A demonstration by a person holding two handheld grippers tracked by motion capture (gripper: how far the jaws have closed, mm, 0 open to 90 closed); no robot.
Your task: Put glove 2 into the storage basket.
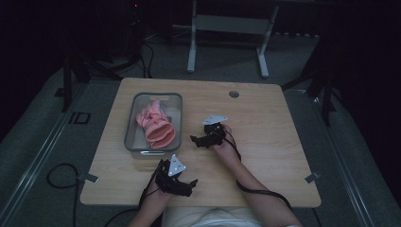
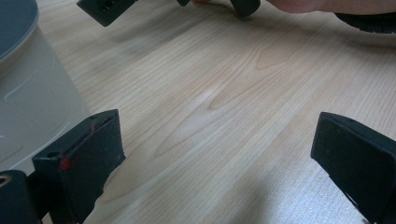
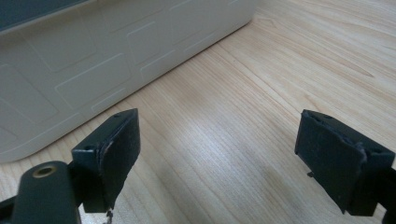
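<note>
both grippers, left gripper (image 1: 191, 181) and right gripper (image 1: 195, 139), rest spread wide and empty on the table (image 1: 265, 123); the pink glove (image 1: 156, 125) already lies in the bin (image 1: 134, 103), so little looks left.

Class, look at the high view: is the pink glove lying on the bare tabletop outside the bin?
No: the pink glove lies inside the clear bin, which stands on the wooden table.

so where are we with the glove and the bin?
Looks done: the pink glove lies inside the clear bin on the table. In hand: nothing. The left gripper and right gripper are both open over bare wood beside the bin. Left to do: nothing obvious, unless the glove is about to come out.
</note>
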